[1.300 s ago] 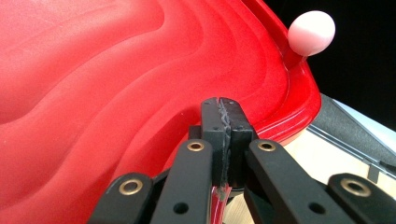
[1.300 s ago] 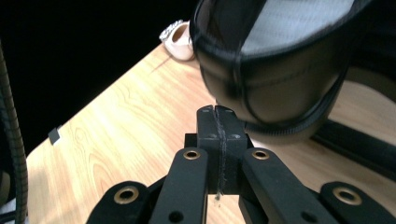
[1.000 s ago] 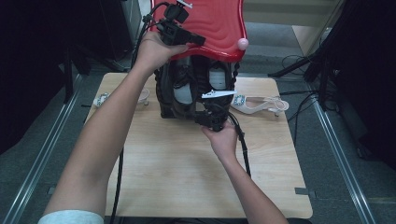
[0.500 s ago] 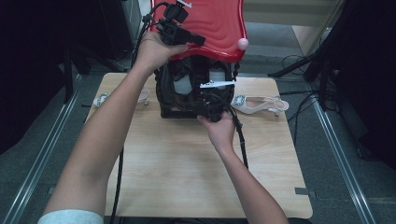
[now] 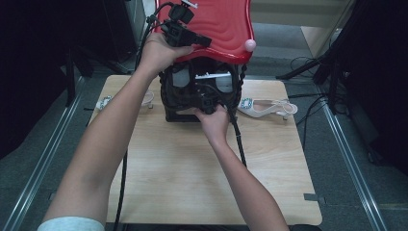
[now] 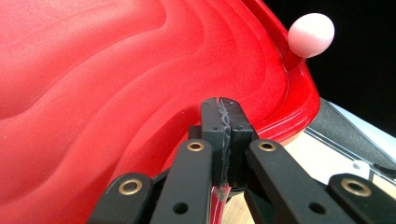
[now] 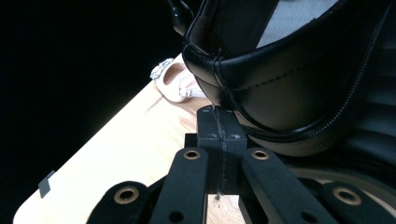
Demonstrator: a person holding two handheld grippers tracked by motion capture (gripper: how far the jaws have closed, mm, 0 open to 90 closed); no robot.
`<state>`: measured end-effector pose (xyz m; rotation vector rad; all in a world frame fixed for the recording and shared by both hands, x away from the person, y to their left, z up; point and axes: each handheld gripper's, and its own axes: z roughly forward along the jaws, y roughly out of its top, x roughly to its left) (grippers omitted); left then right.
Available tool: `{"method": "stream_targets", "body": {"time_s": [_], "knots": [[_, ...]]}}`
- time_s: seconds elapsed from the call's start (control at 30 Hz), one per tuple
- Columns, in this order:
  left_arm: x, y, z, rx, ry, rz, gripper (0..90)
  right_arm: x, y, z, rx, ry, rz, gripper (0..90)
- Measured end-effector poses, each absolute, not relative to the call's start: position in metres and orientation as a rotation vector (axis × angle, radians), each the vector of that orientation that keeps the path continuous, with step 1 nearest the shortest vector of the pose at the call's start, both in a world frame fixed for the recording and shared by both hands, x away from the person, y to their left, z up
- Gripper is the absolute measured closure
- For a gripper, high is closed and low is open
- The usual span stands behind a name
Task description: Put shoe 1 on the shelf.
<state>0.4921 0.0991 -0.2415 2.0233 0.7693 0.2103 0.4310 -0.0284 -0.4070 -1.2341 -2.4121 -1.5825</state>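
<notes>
Left of the black basket (image 5: 199, 96) on the tabletop (image 5: 202, 168), the left tool (image 5: 192, 38) pinches the glossy red plastic lid (image 5: 226, 24) raised — keep it high; right tool (image 5: 208, 102), clamped on a black leather shoe (image 7: 280, 88), should lift clear.

A pale sandal (image 5: 267, 107) lies on the wooden table (image 5: 192, 183) (right side).

1. Glossy red moulded plastic lid (image 5: 226, 26) with raised wavy ridges and a pale pink round knob (image 5: 250, 45) at its rim.
2. Black woven basket-like box (image 5: 180, 103) beneath it.
3. Black leather shoe (image 7: 289, 88) with black stitching and grey lining.
4. Cream heeled sandal (image 5: 269, 108) with a teal-speckled ornament.
5. Light wood-grain tabletop (image 5: 183, 163).
</notes>
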Motion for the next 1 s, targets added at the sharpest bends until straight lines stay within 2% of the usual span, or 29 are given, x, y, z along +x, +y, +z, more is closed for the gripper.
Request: {"method": "stream_targets", "body": {"time_s": [0.37,0.67,1.0], "knots": [[0.491,0.102,-0.240,2.007,0.798,0.179,83.0,0.428,-0.028,-0.411,-1.217,-2.417,-1.586,90.0],[0.477,0.110,-0.231,2.017,0.844,0.255,69.5,0.414,-0.053,-0.413,-1.179,-2.362,-1.651,81.1],[0.450,0.116,-0.229,2.021,0.785,0.200,59.7,0.393,-0.070,-0.419,-1.099,-2.416,-1.694,67.4]]}}
